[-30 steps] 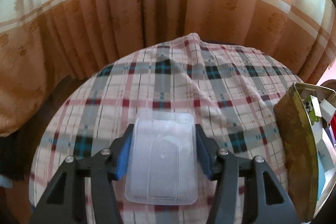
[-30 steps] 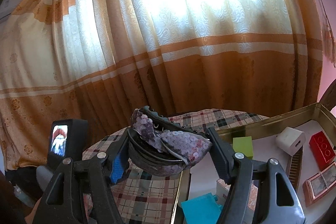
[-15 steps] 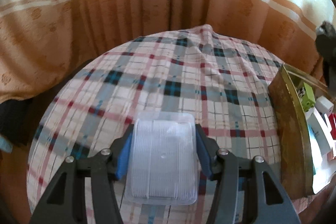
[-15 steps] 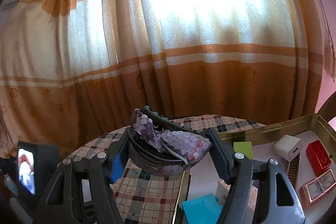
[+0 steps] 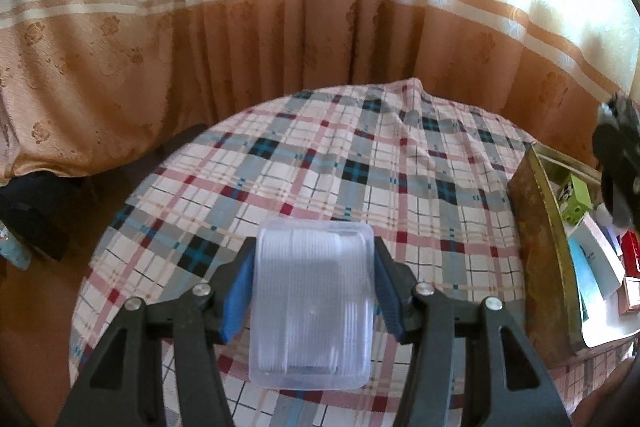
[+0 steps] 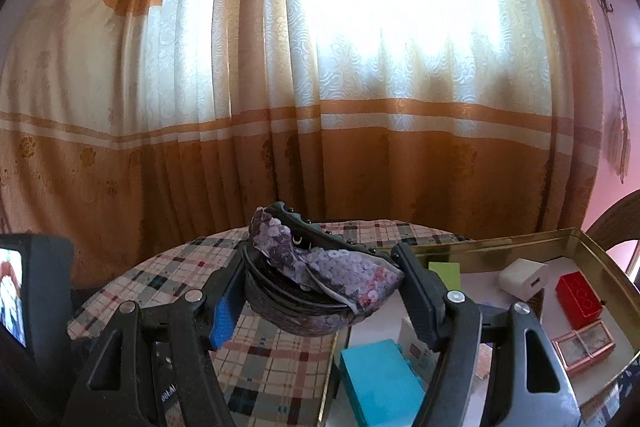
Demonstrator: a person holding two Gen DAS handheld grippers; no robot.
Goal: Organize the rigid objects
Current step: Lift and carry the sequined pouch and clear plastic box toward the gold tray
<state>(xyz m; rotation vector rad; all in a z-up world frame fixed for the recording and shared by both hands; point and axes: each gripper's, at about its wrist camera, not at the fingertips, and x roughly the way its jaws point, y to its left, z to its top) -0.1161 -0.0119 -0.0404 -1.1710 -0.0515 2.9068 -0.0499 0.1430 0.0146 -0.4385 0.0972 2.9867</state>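
Observation:
A clear plastic box (image 5: 312,307) with white ribbed contents sits between the blue pads of my left gripper (image 5: 314,251), which is shut on it above the plaid-covered table (image 5: 360,167). My right gripper (image 6: 320,259) is shut on a black headband wrapped in purple sequin cloth (image 6: 340,267). It hangs over the left rim of a gold tin tray (image 6: 500,239). The same tray (image 5: 536,259) stands at the table's right edge in the left wrist view. There the right gripper's dark load (image 5: 618,163) shows above it.
Inside the tray lie a green block (image 6: 444,271), a white charger cube (image 6: 522,277), a red brick (image 6: 578,297), a teal box (image 6: 380,379) and a pink framed box (image 6: 584,343). Orange curtains hang behind the table. A black device with a lit screen (image 6: 32,291) is at left.
The left gripper has swung across the table with the clear box, bringing the tray and the right gripper's load into view. The screen device has slid left in the right wrist view.

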